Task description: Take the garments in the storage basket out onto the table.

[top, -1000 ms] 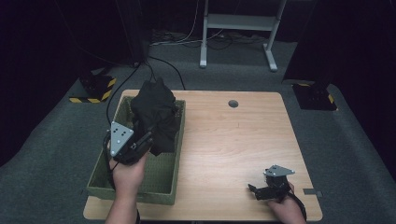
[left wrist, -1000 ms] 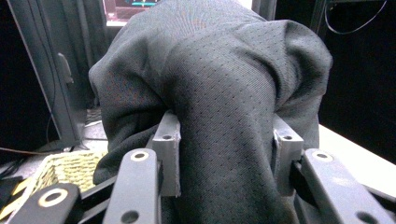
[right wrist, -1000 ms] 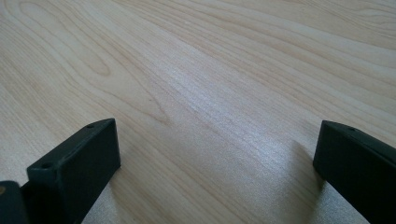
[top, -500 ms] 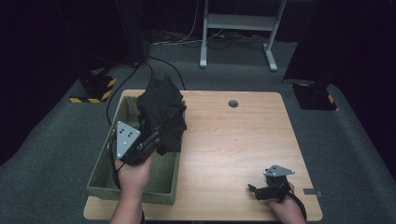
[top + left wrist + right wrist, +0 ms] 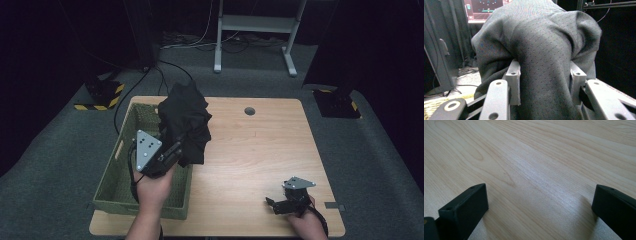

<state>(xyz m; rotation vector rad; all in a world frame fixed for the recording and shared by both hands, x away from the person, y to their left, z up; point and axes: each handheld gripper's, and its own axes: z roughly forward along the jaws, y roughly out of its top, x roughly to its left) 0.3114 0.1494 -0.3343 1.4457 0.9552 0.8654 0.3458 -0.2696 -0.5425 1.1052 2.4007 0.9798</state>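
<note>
- At the far left of the high view we see the green woven basket (image 5: 117, 172) standing on the left part of the wooden table (image 5: 260, 150), with its long side running away from the person.
- We see the left hand (image 5: 152, 187) coming in from the bottom edge over the near end of the basket, carrying the left gripper (image 5: 170, 150) with the grey three-cornered plate on top.
- We read the left gripper as clenched on the black garment (image 5: 186, 122): in the left gripper view a thick fold of the dark knit cloth (image 5: 541, 62) is pressed between the two grey pads (image 5: 514, 80) and bulges out above them.
- We locate the garment lifted clear above the basket's right wall and far end; it hangs as a bunched mass, partly over the basket and partly over the bare tabletop just right of it.
- Further right we note a small round hole (image 5: 249, 111) in the tabletop near the far edge.
- At the near right corner of the table we see the right hand (image 5: 305, 222) resting with the right gripper (image 5: 272, 204), well apart from the garment.
- We read the right gripper as released: in the right gripper view its black jaws stand wide apart over bare wood (image 5: 536, 170), with nothing between them.
</note>
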